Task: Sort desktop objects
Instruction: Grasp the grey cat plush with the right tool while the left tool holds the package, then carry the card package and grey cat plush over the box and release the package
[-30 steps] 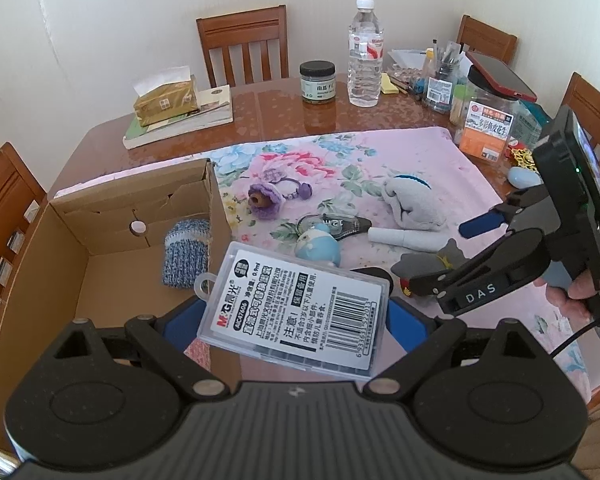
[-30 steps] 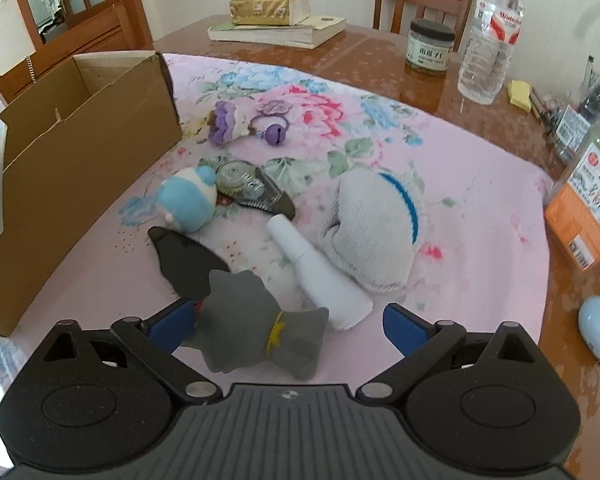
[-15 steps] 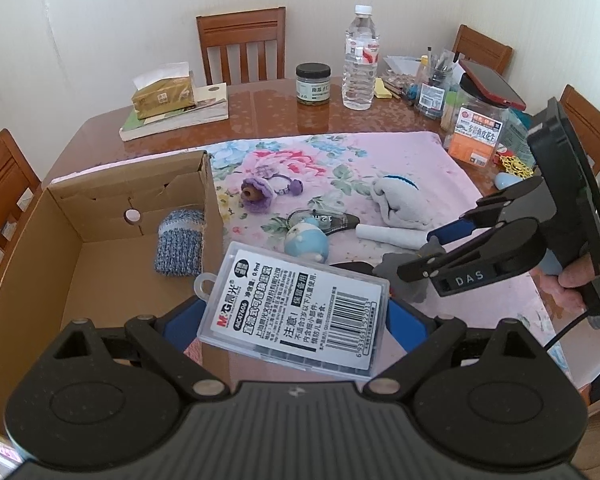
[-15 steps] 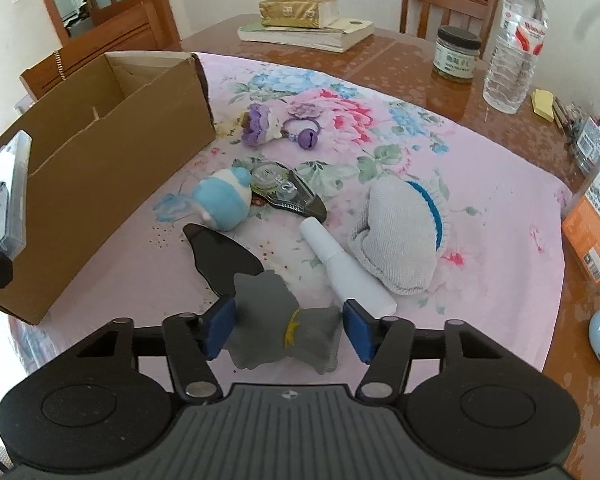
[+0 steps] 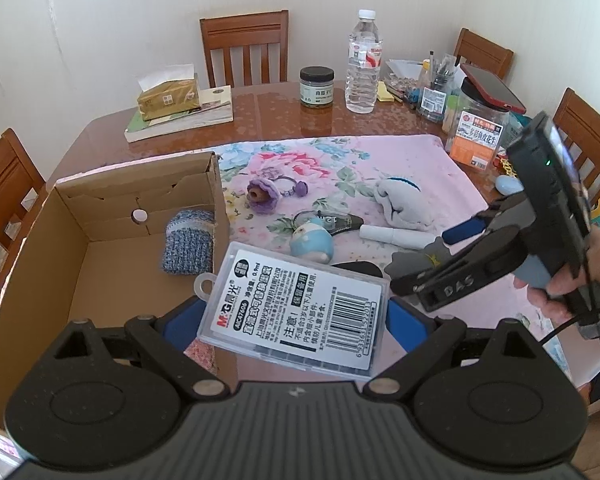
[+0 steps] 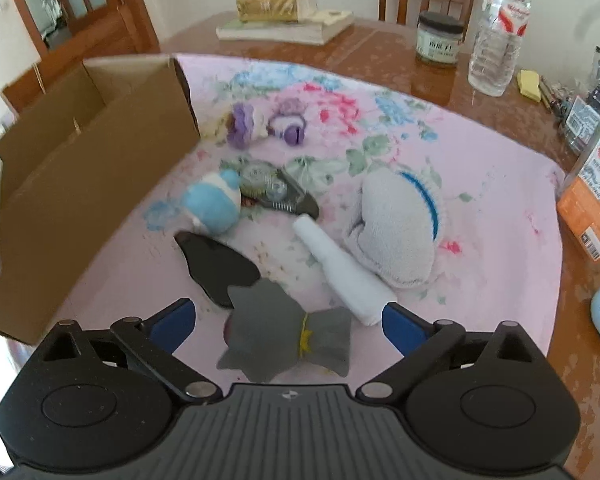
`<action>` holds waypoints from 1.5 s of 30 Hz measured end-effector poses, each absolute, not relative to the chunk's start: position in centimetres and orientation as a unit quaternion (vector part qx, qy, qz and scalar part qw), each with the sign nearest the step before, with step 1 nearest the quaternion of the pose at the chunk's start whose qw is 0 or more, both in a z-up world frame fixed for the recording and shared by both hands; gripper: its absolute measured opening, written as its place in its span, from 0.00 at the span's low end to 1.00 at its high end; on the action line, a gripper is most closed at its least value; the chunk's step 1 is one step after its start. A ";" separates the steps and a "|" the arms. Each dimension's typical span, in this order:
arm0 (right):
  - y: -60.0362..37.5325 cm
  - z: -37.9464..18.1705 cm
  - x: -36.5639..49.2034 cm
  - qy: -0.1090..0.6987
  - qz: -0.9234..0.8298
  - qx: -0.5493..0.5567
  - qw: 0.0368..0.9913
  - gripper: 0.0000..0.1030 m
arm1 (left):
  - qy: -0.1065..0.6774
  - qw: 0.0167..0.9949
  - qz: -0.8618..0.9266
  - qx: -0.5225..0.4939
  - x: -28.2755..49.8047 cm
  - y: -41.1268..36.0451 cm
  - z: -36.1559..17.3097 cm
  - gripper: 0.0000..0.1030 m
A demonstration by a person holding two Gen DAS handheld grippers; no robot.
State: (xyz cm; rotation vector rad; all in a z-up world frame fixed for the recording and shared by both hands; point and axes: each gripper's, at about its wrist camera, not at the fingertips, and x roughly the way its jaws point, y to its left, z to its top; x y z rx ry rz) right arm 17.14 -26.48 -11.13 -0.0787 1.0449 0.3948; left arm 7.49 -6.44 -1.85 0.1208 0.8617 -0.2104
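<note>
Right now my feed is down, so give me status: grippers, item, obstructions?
Left gripper shut on clear refill case, beside the cardboard box. Right gripper open around grey felt toy. White tube close alongside.

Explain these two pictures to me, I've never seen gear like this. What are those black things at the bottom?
No robot here: a person holds a two-finger clamp in each hand, each with a wide-angle camera looking along its blue-tipped fingers. The black shapes are those clamps. The left-hand view shows the left gripper shut on a clear plastic case, near a cardboard box holding a blue knitted piece. The right-hand view shows the right gripper open around a grey plush toy on the floral cloth, not touching it. A white tube and a round blue plush lie nearby.
</note>
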 end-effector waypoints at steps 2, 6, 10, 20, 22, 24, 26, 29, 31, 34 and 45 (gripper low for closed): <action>-26.2 -11.6 17.1 0.502 0.188 -0.043 0.843 0.94 | 0.416 0.902 -0.102 0.059 7.5 -6.3 -1.7 0.92; -25.6 -11.9 16.9 0.509 0.187 -0.064 0.838 0.75 | 0.415 0.902 -0.104 0.059 7.5 -6.1 -1.6 0.92; -25.5 -11.5 16.7 0.506 0.192 -0.071 0.838 0.73 | 0.413 0.902 -0.108 0.058 7.6 -5.8 -1.4 0.92; -24.6 -7.2 15.7 0.463 0.245 -0.101 0.846 0.73 | 0.399 0.909 -0.112 0.056 7.1 -4.5 0.0 0.92; -24.1 -6.5 15.4 0.454 0.259 -0.110 0.846 0.73 | 0.399 0.909 -0.112 0.055 7.0 -4.1 0.1 0.92; -23.4 -5.8 15.2 0.445 0.269 -0.120 0.845 0.73 | 0.398 0.909 -0.112 0.055 6.9 -3.6 0.3 0.92; -22.6 -5.1 14.9 0.438 0.280 -0.129 0.844 0.73 | 0.399 0.908 -0.114 0.055 6.8 -3.1 0.5 0.92; -21.6 -4.0 14.5 0.429 0.290 -0.139 0.844 0.73 | 0.397 0.908 -0.118 0.058 6.6 -2.3 0.7 0.92; -20.8 -3.3 14.3 0.421 0.294 -0.146 0.846 0.73 | 0.396 0.909 -0.118 0.058 6.6 -1.7 0.9 0.92; -19.9 -2.2 14.0 0.410 0.298 -0.146 0.850 0.73 | 0.392 0.910 -0.121 0.058 6.5 -0.7 1.2 0.92; -16.3 -0.1 13.5 0.384 0.300 -0.154 0.859 0.73 | 0.385 0.914 -0.115 0.051 6.4 2.6 1.2 0.92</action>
